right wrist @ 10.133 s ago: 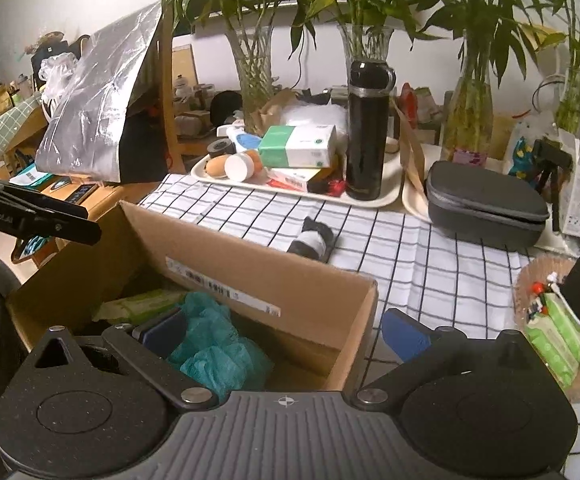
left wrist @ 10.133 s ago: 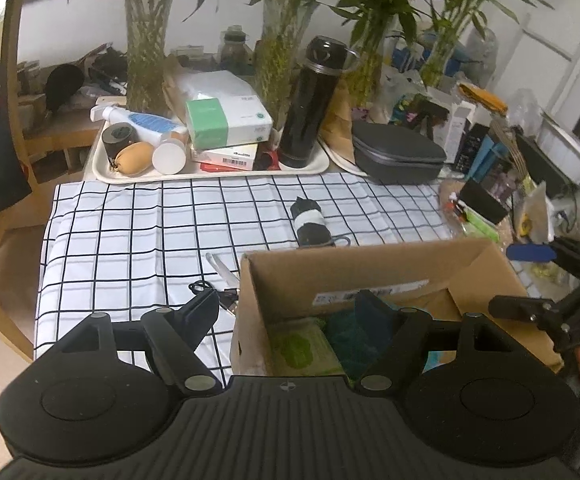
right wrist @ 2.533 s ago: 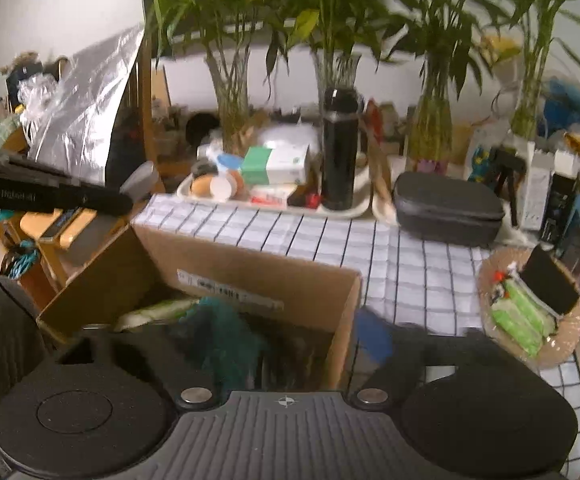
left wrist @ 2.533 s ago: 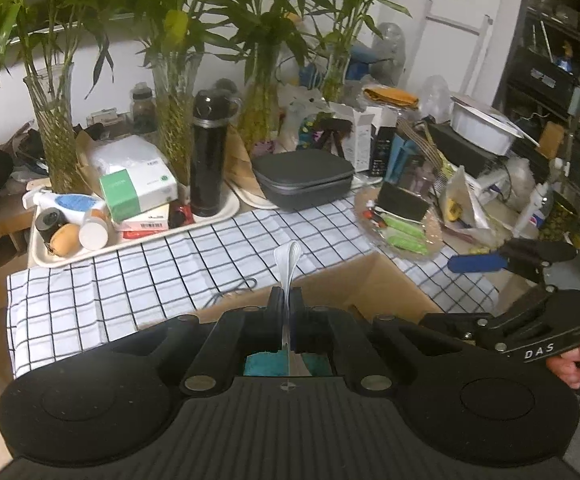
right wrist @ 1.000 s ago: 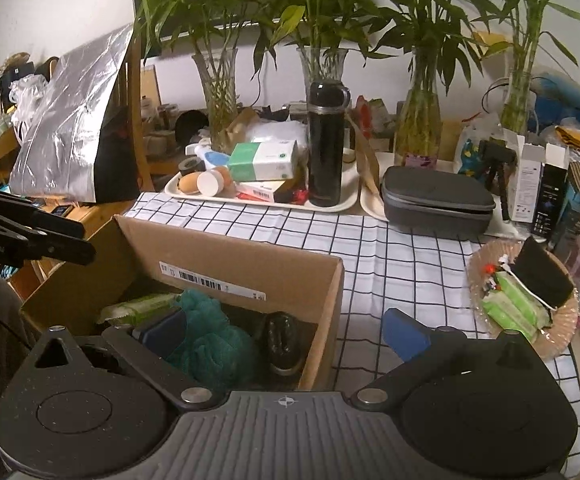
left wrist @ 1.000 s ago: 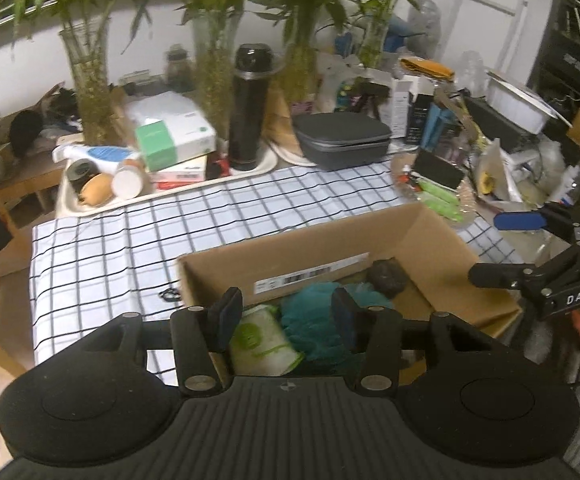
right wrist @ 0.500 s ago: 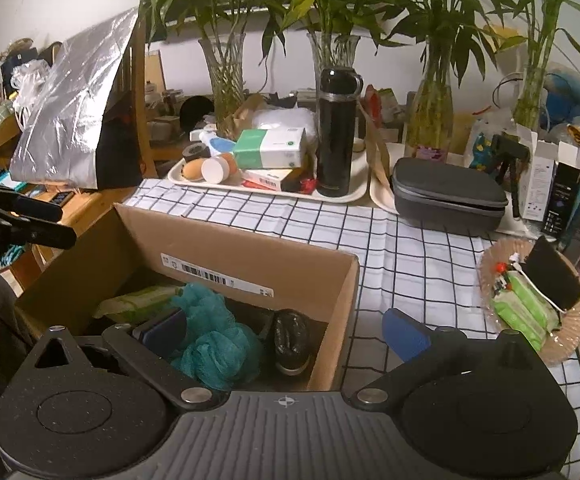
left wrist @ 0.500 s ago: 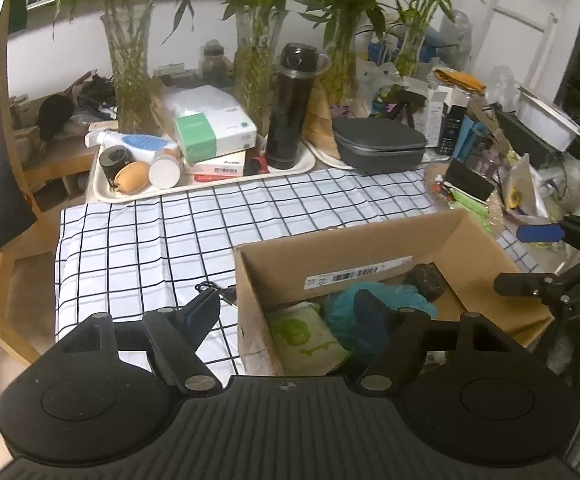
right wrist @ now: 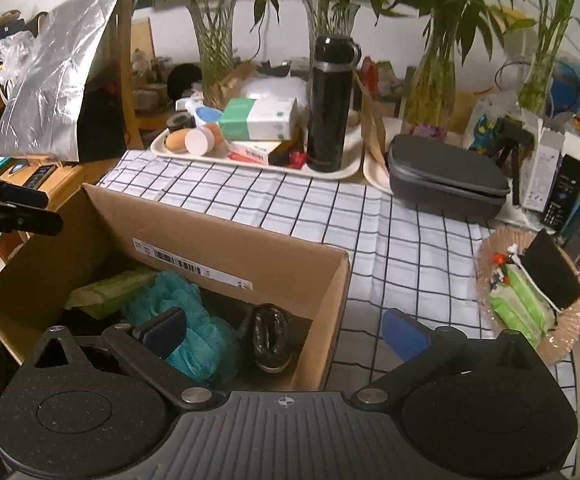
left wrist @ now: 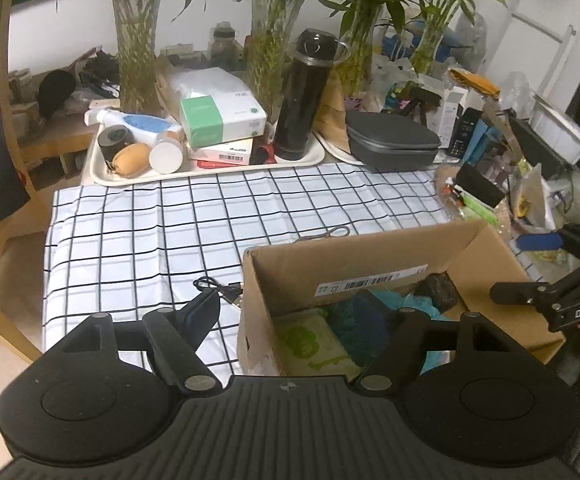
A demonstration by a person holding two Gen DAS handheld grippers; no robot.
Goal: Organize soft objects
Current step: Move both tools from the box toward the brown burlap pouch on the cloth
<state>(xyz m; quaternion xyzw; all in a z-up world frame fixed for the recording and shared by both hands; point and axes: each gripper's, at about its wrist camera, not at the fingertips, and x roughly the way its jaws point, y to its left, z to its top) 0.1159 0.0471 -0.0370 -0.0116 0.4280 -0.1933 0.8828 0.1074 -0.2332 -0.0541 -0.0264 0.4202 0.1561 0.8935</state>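
An open cardboard box [left wrist: 370, 256] [right wrist: 225, 252] stands on the checked tablecloth [left wrist: 169, 220]. Inside lie a teal mesh sponge [right wrist: 193, 320] [left wrist: 350, 316], a green wipes pack [left wrist: 310, 340] [right wrist: 109, 284] and a black rolled bundle [right wrist: 269, 336] [left wrist: 436, 290]. My left gripper [left wrist: 290, 316] is open and empty, straddling the box's left wall. My right gripper [right wrist: 285, 332] is open and empty over the box's right wall. The right gripper also shows at the right edge of the left wrist view [left wrist: 546, 268], and the left gripper shows at the left edge of the right wrist view [right wrist: 9, 208].
A black cable [left wrist: 221, 290] lies on the cloth left of the box. A tray [left wrist: 101, 176] with a tissue box [left wrist: 221, 118], bottles and a black flask [left wrist: 306, 96] stands behind. A grey case [left wrist: 390, 140] and a basket [right wrist: 486, 256] of packets are at right.
The left gripper, earlier shut on something thin and pale over the box, has opened and drawn back left. The black bundle now lies in the box instead of on the cloth.
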